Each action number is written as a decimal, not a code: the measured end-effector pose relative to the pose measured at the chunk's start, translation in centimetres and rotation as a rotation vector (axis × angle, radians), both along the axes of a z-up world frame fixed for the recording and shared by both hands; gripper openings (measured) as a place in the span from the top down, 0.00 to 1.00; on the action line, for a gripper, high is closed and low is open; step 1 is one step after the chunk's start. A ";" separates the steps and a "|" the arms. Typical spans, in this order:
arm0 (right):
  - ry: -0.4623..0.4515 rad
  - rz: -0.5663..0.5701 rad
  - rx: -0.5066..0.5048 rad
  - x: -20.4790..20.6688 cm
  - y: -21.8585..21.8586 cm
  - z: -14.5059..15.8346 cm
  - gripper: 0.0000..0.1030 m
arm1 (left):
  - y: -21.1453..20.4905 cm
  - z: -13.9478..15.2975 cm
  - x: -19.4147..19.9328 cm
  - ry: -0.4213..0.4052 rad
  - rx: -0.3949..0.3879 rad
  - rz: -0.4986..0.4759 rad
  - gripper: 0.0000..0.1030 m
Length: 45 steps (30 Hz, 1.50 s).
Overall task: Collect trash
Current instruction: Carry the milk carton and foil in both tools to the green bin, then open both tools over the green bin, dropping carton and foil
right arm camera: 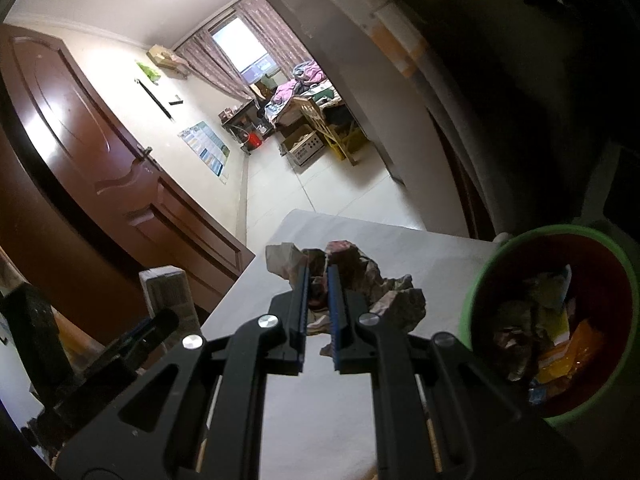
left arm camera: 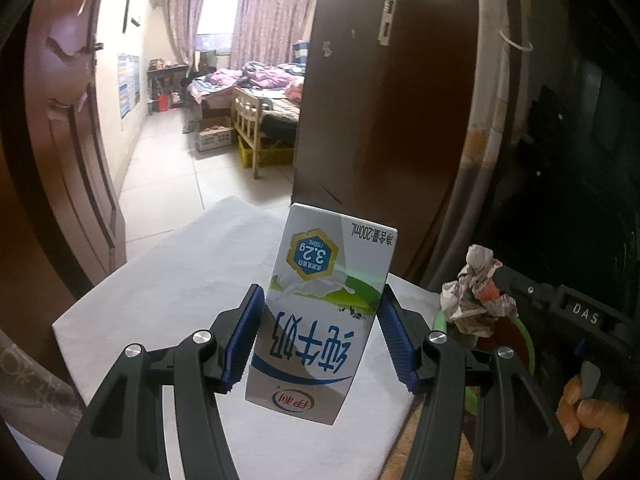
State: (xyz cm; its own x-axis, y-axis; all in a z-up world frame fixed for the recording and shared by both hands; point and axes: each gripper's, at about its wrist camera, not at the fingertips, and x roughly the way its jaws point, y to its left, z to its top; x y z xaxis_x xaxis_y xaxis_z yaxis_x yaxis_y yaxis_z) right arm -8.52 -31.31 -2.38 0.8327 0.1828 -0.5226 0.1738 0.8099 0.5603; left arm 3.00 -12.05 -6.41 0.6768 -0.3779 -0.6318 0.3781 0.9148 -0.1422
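Left wrist view: left gripper, fingers clamped on one white, blue-lettered milk carton, upside down, lifted above the white tabletop, likely for carrying binward

Right wrist view: right gripper, fingers pinched on one crumpled paper wad, near one green-rimmed bin already holding several scraps
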 end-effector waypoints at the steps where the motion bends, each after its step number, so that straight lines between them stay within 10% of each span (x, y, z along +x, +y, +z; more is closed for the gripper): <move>1: -0.001 -0.006 0.007 -0.2 -0.4 0.0 0.90 | -0.4 -0.1 -0.1 0.003 0.004 -0.010 0.47; 38: 0.090 -0.239 0.118 -8.1 -14.9 -4.5 0.90 | -19.2 -5.5 -0.5 0.144 0.046 -0.323 0.46; 41: 0.123 -0.240 0.138 -8.2 -15.4 -5.5 0.82 | -19.6 -5.0 -0.6 0.131 0.020 -0.345 0.19; 45: 0.160 -0.265 0.130 -8.1 -15.4 -6.2 0.45 | -19.0 -3.9 -1.7 0.053 0.017 -0.349 0.14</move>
